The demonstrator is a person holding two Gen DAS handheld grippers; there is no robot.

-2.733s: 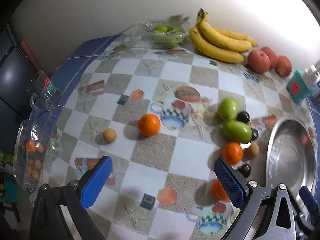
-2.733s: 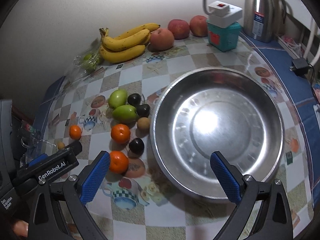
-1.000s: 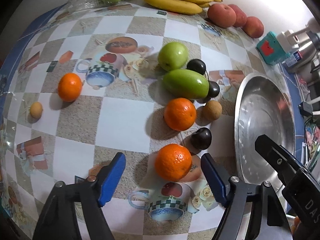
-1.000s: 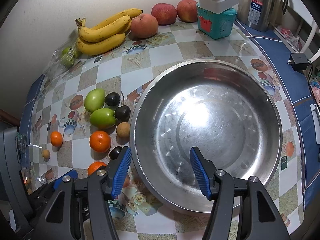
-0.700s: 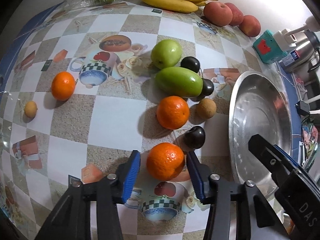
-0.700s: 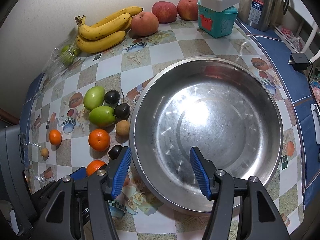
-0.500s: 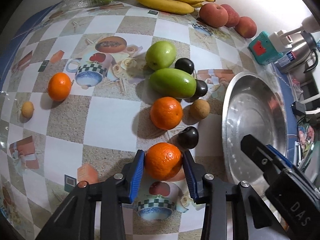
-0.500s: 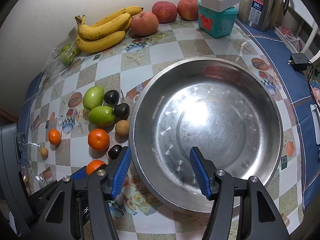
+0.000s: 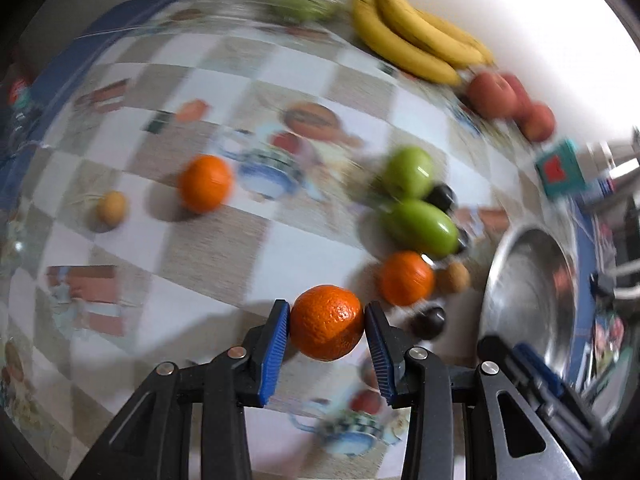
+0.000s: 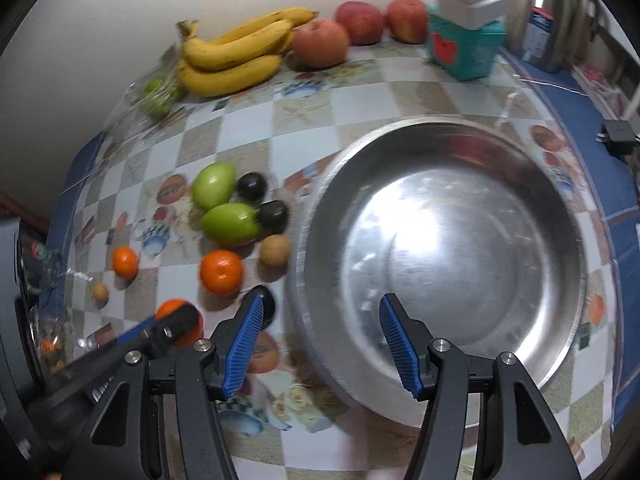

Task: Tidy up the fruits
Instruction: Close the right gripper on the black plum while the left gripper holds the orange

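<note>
Orange (image 9: 327,328): clamped between the blue pads of the left gripper (image 9: 326,330), beside the metal basin (image 10: 444,260). Right gripper (image 10: 320,336): jaws parted, nothing held, straddling the basin's near rim. Kettle (image 10: 548,12) label blurred, not legible. Bagged green fruit (image 10: 158,94) hard to make out. Bananas (image 10: 236,56) against the wall; tablecloth (image 9: 224,240) open at left.

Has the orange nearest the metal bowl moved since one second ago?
Yes. The orange, gripped by the left tool, has left the printed teacup beside it.
</note>
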